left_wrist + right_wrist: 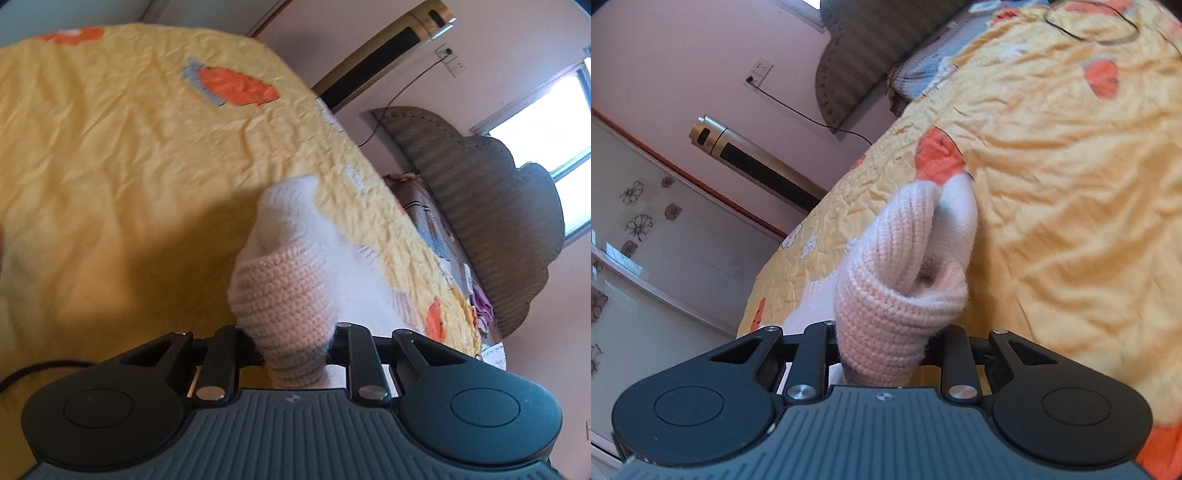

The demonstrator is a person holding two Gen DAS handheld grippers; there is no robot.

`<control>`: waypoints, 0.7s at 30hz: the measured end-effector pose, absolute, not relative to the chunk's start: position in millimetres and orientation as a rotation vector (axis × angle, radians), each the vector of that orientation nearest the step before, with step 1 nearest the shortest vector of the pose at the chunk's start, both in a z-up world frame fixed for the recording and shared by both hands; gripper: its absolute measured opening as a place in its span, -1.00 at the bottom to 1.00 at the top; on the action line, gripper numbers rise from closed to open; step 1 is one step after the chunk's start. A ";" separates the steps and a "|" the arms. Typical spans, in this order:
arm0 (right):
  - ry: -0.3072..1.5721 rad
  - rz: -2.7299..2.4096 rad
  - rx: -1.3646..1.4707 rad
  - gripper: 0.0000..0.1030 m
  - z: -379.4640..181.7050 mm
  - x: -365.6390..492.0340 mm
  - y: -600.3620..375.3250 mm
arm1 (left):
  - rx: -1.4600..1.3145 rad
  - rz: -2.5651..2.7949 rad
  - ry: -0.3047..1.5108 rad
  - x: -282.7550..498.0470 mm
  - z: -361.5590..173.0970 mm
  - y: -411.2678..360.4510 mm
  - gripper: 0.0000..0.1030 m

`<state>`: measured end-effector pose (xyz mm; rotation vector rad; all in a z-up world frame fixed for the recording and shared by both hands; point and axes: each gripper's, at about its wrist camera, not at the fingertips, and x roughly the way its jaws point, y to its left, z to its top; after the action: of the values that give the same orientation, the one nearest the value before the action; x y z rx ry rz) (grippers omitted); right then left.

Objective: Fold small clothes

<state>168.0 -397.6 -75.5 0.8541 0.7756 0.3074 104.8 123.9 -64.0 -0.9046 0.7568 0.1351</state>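
Left wrist view: we have the left gripper point(291, 341) clamped narrow on a bunched edge of the small knitted garment point(288, 280), pink crochet with a white part trailing onto the yellow quilt point(110, 155) beyond. Right wrist view: the right gripper point(882, 343) is likewise pinched on a thick roll of the same pink-and-white knit point(905, 266), lifted off the quilt point(1071, 184) near the bed's edge. We judge both corners taken and the piece raised, the fold itself not yet made. Next we need to carry both held ends together across, lay them flat on the quilt, keeping the edge taut and level between us.
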 end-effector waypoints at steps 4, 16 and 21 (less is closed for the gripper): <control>0.838 0.266 0.936 -0.47 -110.2 122.9 -404.7 | -0.899 0.171 0.801 94.5 -95.2 124.4 -0.59; 0.560 0.040 0.659 0.52 -60.4 84.3 -440.6 | -0.499 0.308 0.496 36.7 -7.1 111.8 0.37; 0.469 0.276 0.429 0.52 -20.8 122.0 -391.5 | -0.209 0.093 0.495 131.3 0.3 51.9 0.39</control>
<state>122.0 -391.5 -20.8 0.4293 0.4692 0.2761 131.3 51.9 0.3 -0.2093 0.4949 0.0929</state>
